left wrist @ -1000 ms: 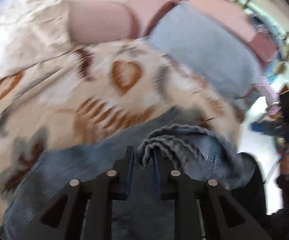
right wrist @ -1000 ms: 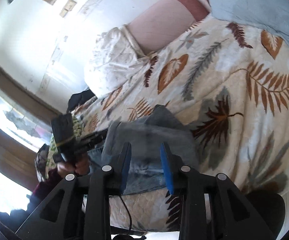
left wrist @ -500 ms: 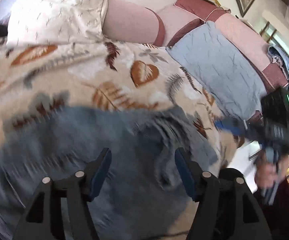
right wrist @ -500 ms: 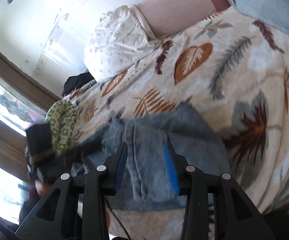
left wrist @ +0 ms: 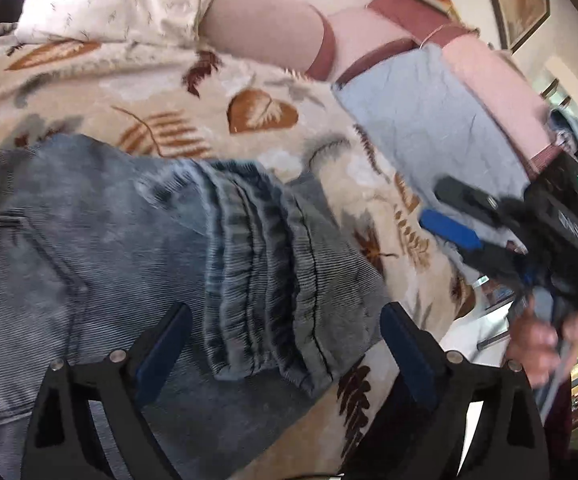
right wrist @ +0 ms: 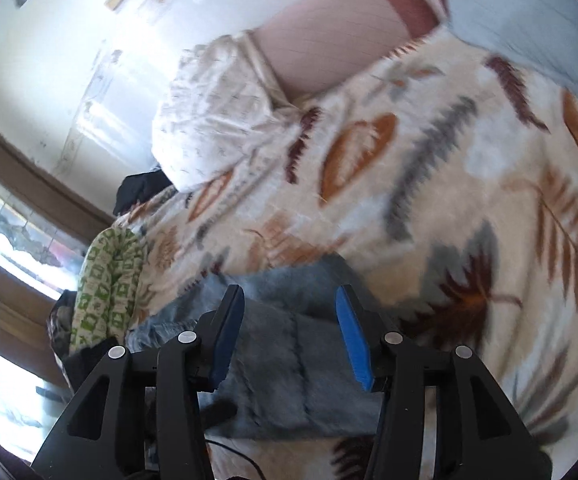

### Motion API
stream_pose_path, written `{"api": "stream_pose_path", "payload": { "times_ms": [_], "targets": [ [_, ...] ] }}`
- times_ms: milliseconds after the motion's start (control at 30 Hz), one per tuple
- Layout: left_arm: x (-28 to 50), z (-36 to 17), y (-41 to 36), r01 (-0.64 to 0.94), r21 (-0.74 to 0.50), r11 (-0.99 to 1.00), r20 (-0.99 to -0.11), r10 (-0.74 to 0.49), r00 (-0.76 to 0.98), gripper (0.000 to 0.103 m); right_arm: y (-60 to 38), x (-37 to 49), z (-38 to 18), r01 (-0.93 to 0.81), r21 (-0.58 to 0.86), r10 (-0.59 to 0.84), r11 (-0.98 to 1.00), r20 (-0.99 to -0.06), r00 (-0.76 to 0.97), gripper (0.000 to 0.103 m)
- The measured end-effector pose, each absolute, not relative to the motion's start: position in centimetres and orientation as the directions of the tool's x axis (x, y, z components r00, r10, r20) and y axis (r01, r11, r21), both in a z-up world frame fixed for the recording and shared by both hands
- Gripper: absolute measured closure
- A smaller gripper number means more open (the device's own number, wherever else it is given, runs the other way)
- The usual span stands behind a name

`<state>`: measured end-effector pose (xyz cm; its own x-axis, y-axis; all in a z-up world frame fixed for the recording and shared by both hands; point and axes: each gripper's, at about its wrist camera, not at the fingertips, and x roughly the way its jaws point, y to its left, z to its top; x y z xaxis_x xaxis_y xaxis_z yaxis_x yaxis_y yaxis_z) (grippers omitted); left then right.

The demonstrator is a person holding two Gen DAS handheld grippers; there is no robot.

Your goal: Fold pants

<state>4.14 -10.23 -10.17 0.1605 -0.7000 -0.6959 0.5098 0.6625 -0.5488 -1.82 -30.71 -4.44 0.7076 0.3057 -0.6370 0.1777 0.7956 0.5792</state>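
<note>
Since a second ago my left gripper [left wrist: 285,344] has let go of the jeans [left wrist: 89,264]; its jaws now stand spread above the folded denim on the leaf-print blanket [left wrist: 257,92]. Right wrist view: my right gripper [right wrist: 289,336] has also spread wide over the jeans [right wrist: 289,364]. No writing is legible.

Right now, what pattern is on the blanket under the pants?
Cream blanket with brown and grey leaves; right wrist view.
</note>
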Motion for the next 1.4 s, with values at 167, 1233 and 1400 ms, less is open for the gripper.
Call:
{"api": "stream_pose_path", "payload": {
  "times_ms": [167, 1233, 1400],
  "targets": [
    [3.8, -12.0, -11.7, 0.482, -0.524, 0.702, -0.748, -0.650, 0.134, 0.032, -31.8, -4.3, -6.7, 0.213, 0.601, 0.310, 0.770, -0.644, 0.699, 0.056],
    [2.5, -10.8, -4.2, 0.262, -0.728, 0.633, -0.644, -0.763, 0.056, 0.023, -27.6, 3.9, -8.5, 0.189, 0.507, 0.368, 0.841, -0.792, 0.486, 0.046],
    [4.9, -11.0, -2.8, 0.184, -0.715, 0.675, -0.676, -0.734, 0.068, 0.010, -28.7, -1.1, -8.5, 0.106, 0.537, 0.402, 0.837, -0.735, 0.546, 0.046]
  ]
}}
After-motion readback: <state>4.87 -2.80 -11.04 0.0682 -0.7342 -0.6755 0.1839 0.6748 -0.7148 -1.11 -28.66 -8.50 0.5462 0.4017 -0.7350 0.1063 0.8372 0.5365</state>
